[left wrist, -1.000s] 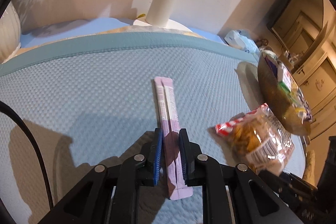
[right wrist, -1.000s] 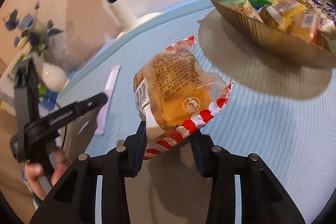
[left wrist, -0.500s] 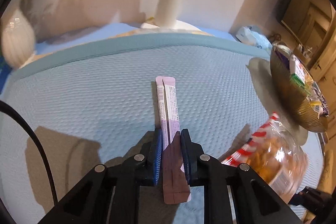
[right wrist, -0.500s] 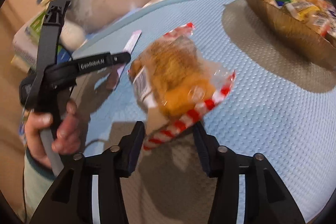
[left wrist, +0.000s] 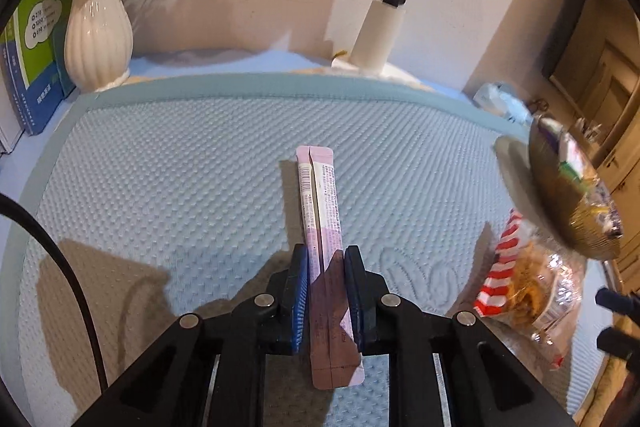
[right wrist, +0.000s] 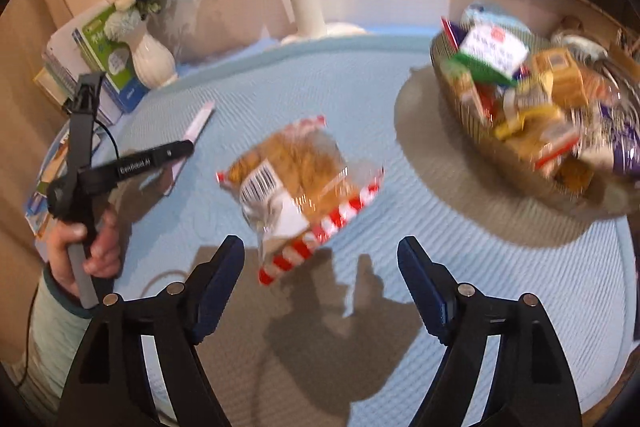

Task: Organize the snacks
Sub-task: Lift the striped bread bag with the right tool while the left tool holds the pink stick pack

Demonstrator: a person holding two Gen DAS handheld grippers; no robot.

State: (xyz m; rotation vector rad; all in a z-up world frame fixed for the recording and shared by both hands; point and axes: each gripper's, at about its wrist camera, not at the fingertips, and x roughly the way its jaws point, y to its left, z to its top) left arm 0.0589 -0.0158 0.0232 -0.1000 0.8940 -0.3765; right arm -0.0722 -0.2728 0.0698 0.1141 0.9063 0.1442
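Your left gripper (left wrist: pixel 326 267) is clamped on the pink stick sachet (left wrist: pixel 320 203) over the blue mat (left wrist: pixel 180 167). Your right gripper (right wrist: pixel 320 283) is spread wide, the red-striped pastry bag (right wrist: pixel 300 183) lying ahead of it, near the snack basket (right wrist: pixel 472 115).

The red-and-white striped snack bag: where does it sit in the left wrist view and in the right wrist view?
Left wrist: the striped snack bag lies at the lower right on the blue mat, below the snack basket.
Right wrist: the bag is at centre, ahead of the open right gripper, with the basket to its upper right.
Shared landmark: the white vase at the mat's far left edge.
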